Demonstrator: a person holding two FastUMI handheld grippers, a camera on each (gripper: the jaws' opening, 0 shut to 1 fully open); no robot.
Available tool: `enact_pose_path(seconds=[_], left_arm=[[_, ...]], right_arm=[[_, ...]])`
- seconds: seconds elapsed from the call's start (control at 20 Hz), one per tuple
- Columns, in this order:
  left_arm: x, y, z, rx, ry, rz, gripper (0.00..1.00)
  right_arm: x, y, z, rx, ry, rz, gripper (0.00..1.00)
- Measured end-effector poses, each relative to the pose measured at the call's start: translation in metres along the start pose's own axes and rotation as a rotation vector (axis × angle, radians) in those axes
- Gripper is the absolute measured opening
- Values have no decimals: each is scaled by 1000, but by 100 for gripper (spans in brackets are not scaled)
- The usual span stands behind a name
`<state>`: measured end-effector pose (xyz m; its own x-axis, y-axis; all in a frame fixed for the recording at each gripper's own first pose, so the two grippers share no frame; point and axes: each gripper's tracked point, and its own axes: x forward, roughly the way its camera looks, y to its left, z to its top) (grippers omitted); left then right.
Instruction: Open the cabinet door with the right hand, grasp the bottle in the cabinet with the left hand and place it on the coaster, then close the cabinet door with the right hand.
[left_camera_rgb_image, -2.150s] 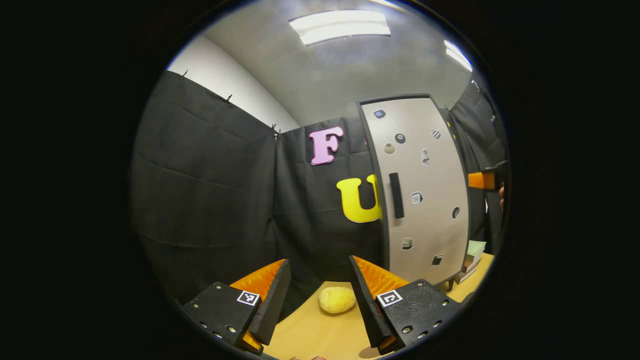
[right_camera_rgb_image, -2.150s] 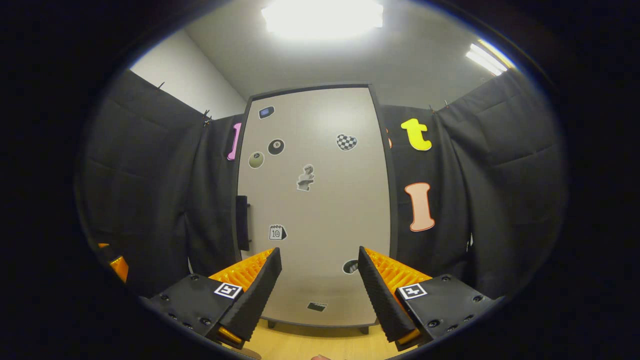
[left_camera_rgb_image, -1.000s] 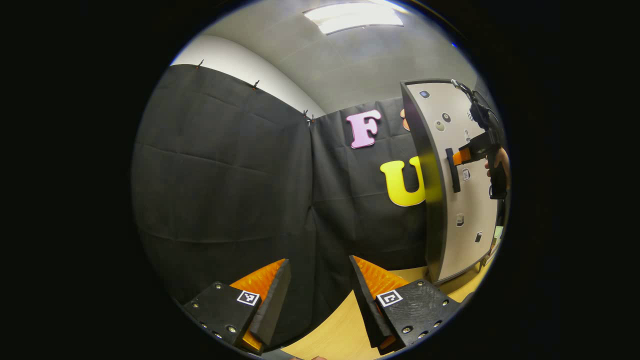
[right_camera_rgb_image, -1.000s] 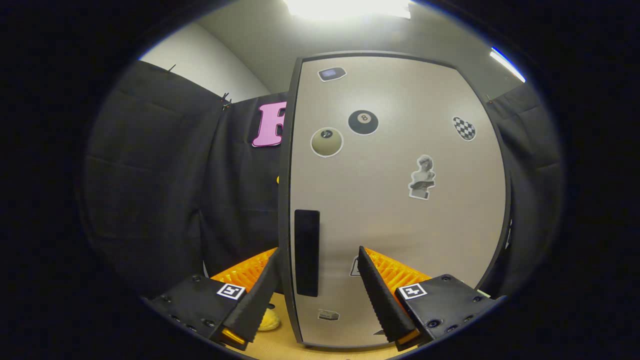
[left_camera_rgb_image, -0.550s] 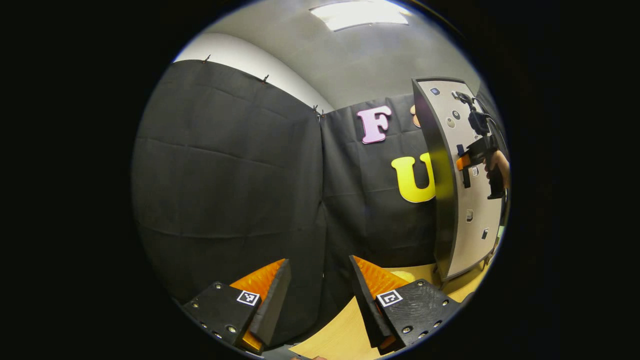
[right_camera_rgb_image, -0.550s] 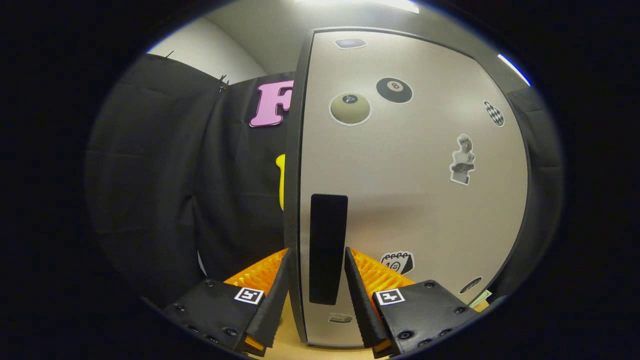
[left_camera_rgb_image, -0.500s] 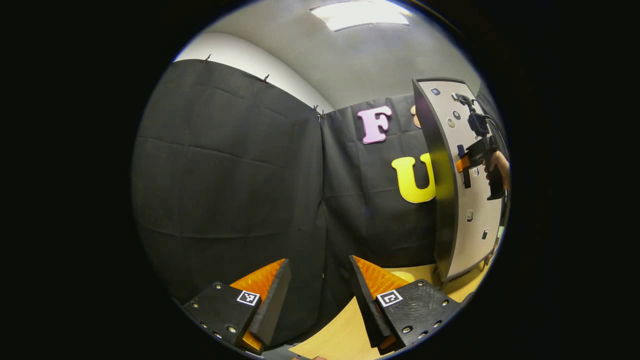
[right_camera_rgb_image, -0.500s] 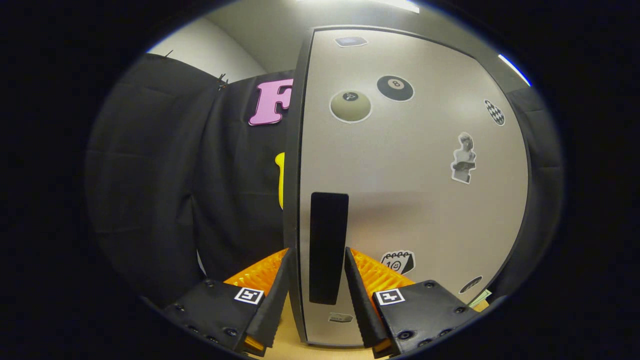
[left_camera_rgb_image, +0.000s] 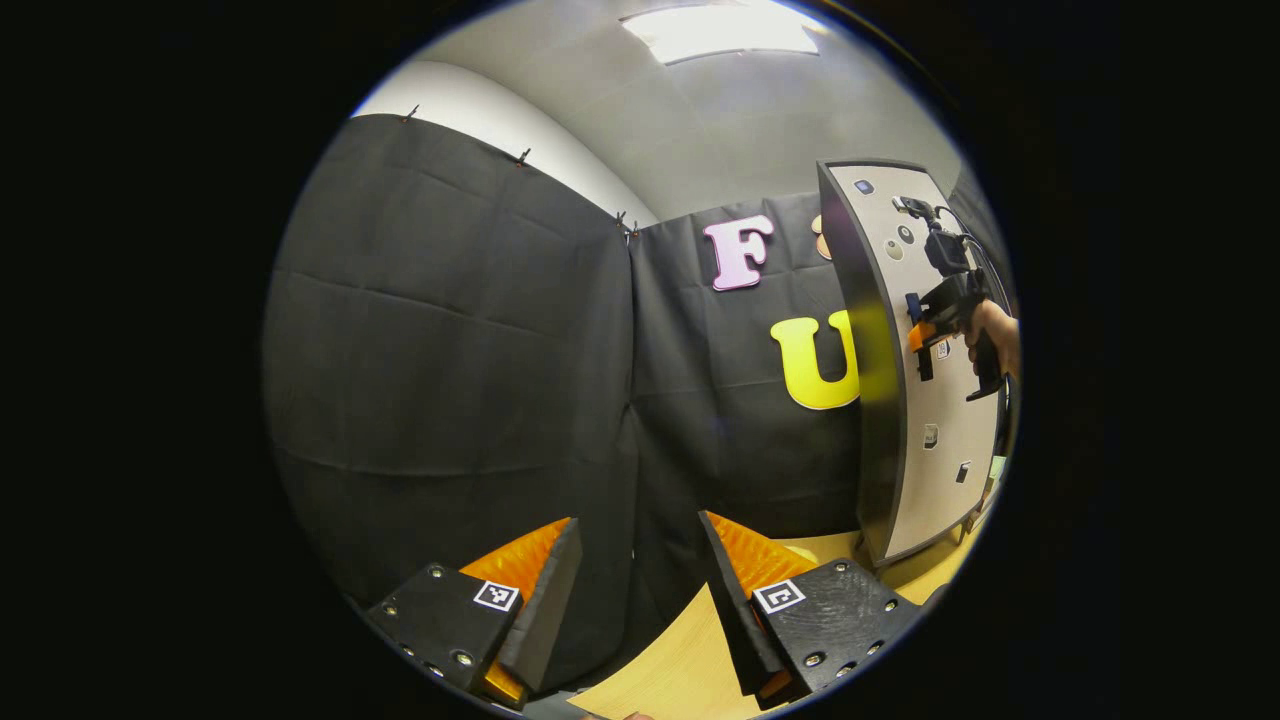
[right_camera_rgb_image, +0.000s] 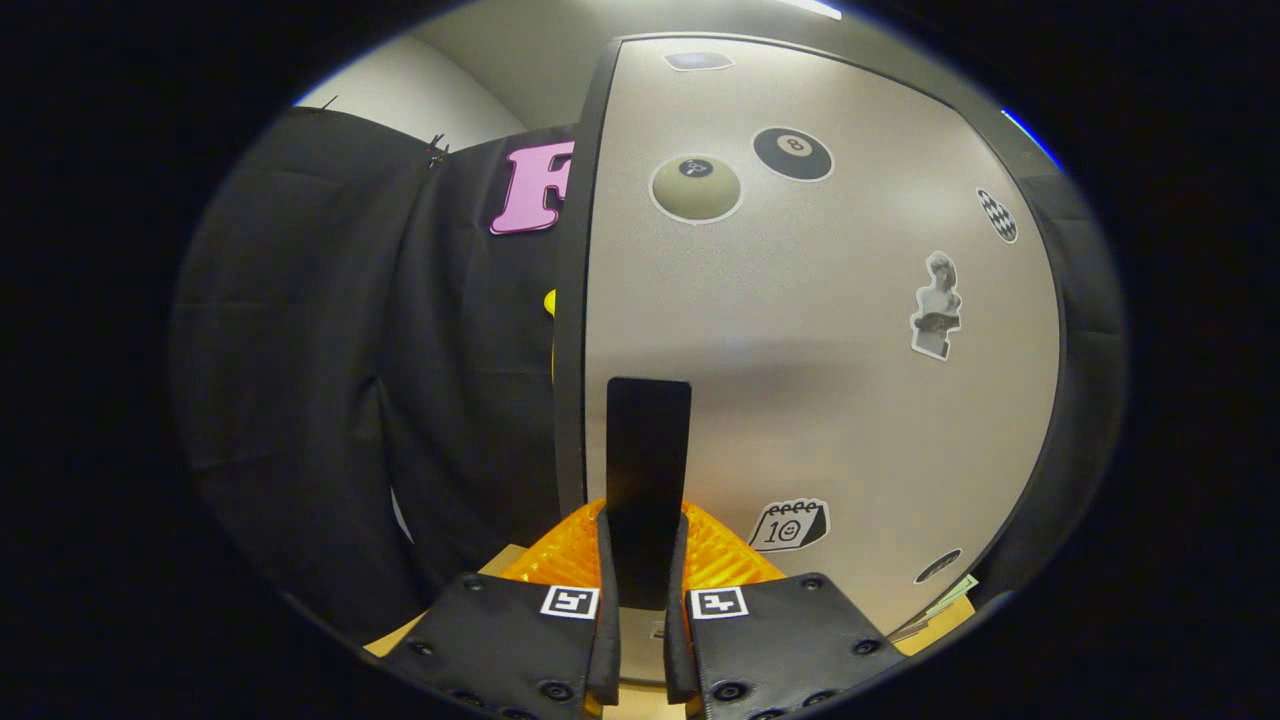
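risk: right gripper (right_camera_rgb_image: 640, 560) clamped low on handle (right_camera_rgb_image: 647, 470) of door (right_camera_rgb_image: 820, 330); straight pull instead of following hinge arc could slip fingers off handle end. door looks shut, edge flush. bottle presumably behind door, unseen. left gripper (left_camera_rgb_image: 630, 590) fingers apart, holding nothing, over table (left_camera_rgb_image: 670, 680), facing cloth, well left of cabinet (left_camera_rgb_image: 880, 400); must not block door swing.

Left gripper view sits low over the table (left_camera_rgb_image: 690, 670), well back, looking along the booth wall. Right gripper view is right up against the cabinet door (right_camera_rgb_image: 820, 380); both catch that door.
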<state>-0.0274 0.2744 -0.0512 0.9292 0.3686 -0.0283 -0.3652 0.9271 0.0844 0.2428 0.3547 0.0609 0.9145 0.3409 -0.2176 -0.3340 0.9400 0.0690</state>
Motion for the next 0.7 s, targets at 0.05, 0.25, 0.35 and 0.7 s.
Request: enact_pose_path(seconds=[0.05,0.25,0.35,0.7], left_arm=[[0,-1,2,-3,0,-8,67],[8,-19,12,-8,-6,-45,67],[11,-29,20,-9,-21,-65,67],[-15,-72,40,-15,-44,-120,67]], right_arm=[[-2,0,0,6,1,15,19],[-15,0,-1,5,8,62,19],[-26,1,-1,5,7,89,19],[-66,1,4,-4,4,170,19]])
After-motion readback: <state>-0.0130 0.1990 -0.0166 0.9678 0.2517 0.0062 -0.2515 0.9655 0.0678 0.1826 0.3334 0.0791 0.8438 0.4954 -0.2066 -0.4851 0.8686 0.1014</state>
